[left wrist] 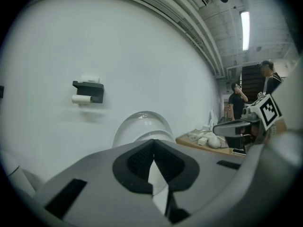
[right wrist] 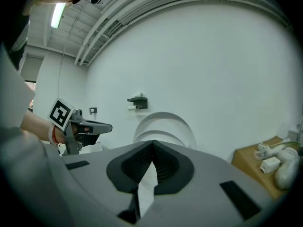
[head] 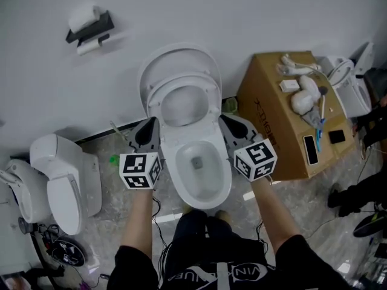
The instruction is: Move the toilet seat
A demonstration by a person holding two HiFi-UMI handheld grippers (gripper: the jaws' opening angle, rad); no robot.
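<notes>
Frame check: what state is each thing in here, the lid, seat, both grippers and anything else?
Toilet lid: raised upright.
Toilet seat: up, leaning on the lid.
Left gripper: shut, empty, left of the bowl.
Right gripper: shut, empty, right of the bowl.
Cardboard box: closed, items on top.
Paper holder: roll hanging under it.

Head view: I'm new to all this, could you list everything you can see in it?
toilet: one, white, centre
toilet seat: one, white, raised
second toilet: one, white, lower left, closed
paper holder: one, black, white rolls, wall upper left
cardboard box: one, brown, right of toilet, white items on top
left tongs: one, grey-black, shut, empty, left of toilet
right tongs: one, grey-black, shut, empty, right of toilet
</notes>
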